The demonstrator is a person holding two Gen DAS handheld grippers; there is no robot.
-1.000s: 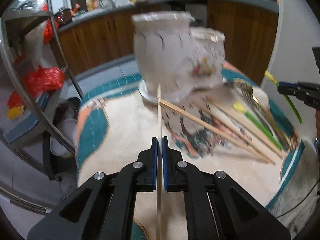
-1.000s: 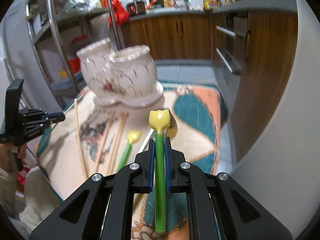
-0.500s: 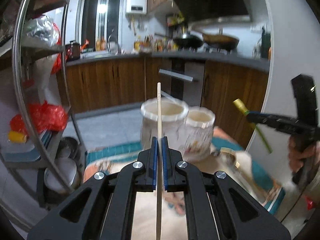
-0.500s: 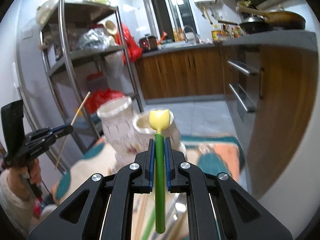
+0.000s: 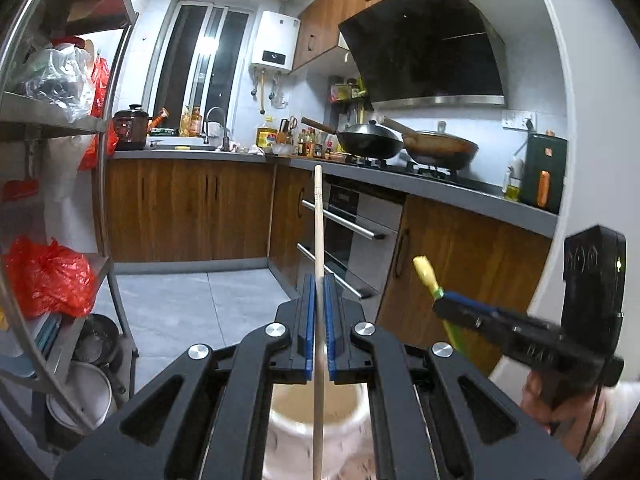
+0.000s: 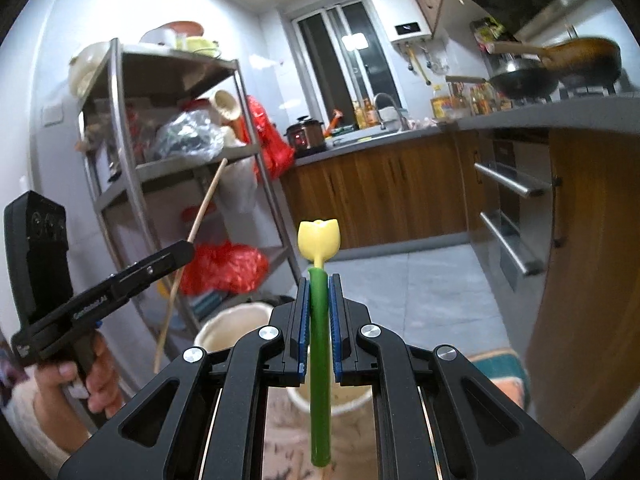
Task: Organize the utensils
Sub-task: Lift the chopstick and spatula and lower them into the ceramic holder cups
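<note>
- We see a long, thin, pale wooden chopstick [image 5: 318,240] clamped between the blue pads of the left claw [image 5: 318,292], pointing up and away over the open mouth of a white ceramic utensil jar [image 5: 316,412] just below.
- We see a green plastic utensil handle topped with a yellow tulip-shaped end [image 6: 319,240] clamped in the right claw [image 6: 319,292], above the cream rim of a second jar [image 6: 224,328].
- In the right view, a hand [image 6: 86,380] grips the left tool's handle.
- Around us: brown wooden kitchen cabinets [image 5: 180,212], a steel shelf rack [image 6: 120,184] with red bags, and two woks [image 5: 400,144] on the stove.
</note>
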